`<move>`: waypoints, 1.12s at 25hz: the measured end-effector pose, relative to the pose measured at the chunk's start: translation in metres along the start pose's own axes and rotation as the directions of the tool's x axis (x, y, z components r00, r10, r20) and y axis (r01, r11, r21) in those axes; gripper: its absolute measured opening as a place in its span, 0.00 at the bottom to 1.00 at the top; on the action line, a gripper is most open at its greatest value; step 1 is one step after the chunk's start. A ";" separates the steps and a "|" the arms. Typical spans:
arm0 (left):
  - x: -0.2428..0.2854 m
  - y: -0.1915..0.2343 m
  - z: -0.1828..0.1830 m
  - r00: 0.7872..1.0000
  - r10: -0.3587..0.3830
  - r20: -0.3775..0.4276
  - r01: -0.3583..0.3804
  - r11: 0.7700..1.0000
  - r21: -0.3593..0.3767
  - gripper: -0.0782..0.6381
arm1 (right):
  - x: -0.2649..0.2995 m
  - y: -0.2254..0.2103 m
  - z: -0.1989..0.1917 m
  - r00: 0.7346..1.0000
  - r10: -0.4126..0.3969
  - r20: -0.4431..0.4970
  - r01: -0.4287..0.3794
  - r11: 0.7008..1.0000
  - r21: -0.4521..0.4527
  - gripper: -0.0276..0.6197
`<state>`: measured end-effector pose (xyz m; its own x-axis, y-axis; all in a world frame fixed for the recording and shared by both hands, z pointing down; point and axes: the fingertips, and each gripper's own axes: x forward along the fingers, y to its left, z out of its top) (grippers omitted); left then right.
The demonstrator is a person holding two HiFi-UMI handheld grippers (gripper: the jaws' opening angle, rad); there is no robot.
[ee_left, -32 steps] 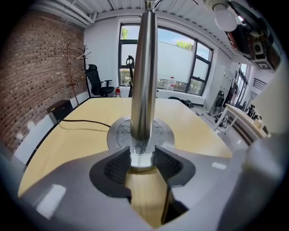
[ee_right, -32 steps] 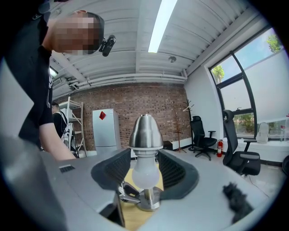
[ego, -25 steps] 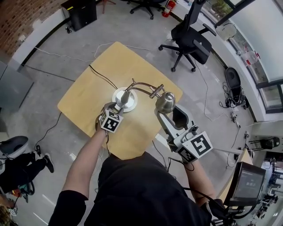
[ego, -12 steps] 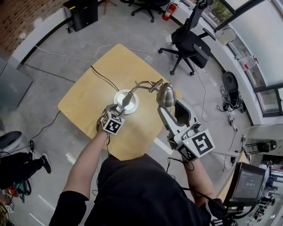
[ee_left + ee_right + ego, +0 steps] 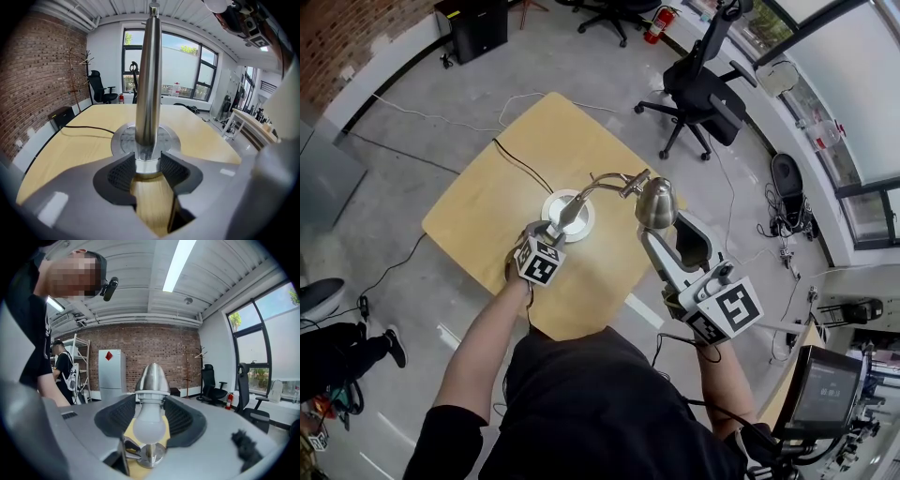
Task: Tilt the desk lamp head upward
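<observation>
The left gripper [image 5: 557, 228], angled down, clamped the lamp stem [image 5: 571, 208] mid-table. The right gripper [image 5: 657, 225], nearly level, gripped the lamp head [image 5: 656, 199] by the table's [image 5: 478, 216] right corner, with open floor [image 5: 609, 66] beyond.

Desk lamp [image 5: 581, 202] of brushed silver metal recorded standing on the wooden table [image 5: 478, 220]; round disc base [image 5: 551, 208] seated flat near the table's middle; dark cable [image 5: 517, 161] led away from it across the top; straight stem [image 5: 148, 79] clamped just above the base by the left gripper [image 5: 148, 165]; curved arm [image 5: 609, 178] carried across to the bell-shaped lamp head [image 5: 656, 204]; head gripped at its rim by the right gripper [image 5: 151, 414]; white bulb [image 5: 150, 423] exposed, faced back along that gripper.
</observation>
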<state>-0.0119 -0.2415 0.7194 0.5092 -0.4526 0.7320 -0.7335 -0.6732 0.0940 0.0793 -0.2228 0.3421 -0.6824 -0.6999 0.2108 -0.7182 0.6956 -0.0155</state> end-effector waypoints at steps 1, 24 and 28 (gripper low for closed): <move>-0.001 0.000 0.000 1.000 0.001 0.001 -0.001 1.000 0.000 0.36 | -0.001 0.000 0.000 1.000 0.002 0.008 -0.002 1.000 0.004 0.36; -0.002 0.003 -0.002 1.000 0.011 0.010 -0.011 1.000 -0.008 0.36 | 0.047 0.003 0.031 0.999 0.007 -0.042 -0.007 1.000 0.003 0.36; -0.001 0.002 -0.003 1.000 0.012 0.013 -0.011 1.000 -0.008 0.36 | 0.057 0.003 0.034 0.998 0.012 -0.068 -0.012 1.000 -0.008 0.36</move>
<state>-0.0155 -0.2411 0.7205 0.5065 -0.4679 0.7242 -0.7429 -0.6632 0.0910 0.0338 -0.2666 0.3206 -0.6799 -0.6792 0.2765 -0.7088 0.7054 -0.0102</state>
